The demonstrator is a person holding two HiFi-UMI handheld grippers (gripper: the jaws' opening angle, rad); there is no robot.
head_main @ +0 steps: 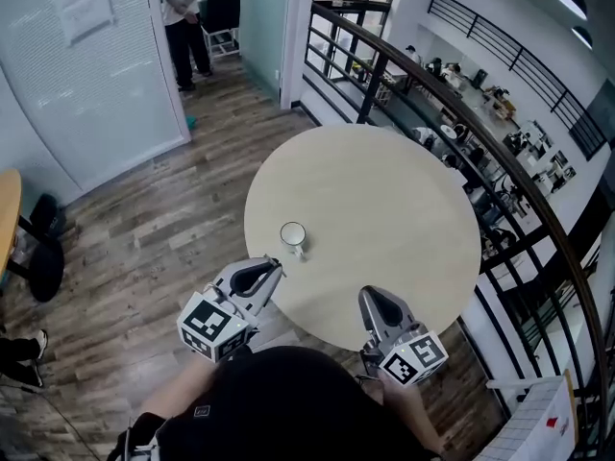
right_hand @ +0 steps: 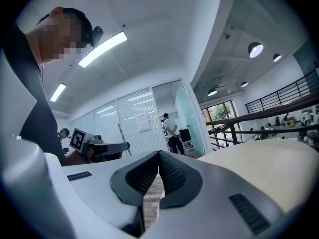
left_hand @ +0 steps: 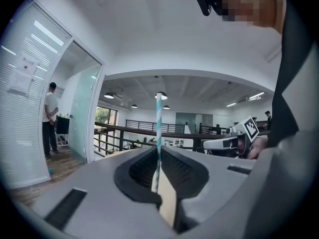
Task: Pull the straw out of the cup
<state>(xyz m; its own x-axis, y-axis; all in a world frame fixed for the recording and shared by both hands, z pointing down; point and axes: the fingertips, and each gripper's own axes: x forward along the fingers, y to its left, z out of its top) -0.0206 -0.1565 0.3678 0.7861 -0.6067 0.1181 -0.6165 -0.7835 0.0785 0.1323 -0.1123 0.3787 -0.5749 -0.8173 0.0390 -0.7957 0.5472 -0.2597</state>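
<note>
Standing upright, a teal-striped straw (left_hand: 159, 133) is pinched in the left tongs (head_main: 272, 267), out of the white cup (head_main: 293, 236) on the round counter (head_main: 384, 190). The right tongs (head_main: 370, 296) are pressed together, empty. A black railing (head_main: 480, 133) curves beyond the counter; a person (head_main: 184, 17) stands farther off.

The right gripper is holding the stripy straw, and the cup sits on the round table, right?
No, the left gripper holds the stripy straw; the left gripper view shows it. The cup does sit on the round table.
</note>
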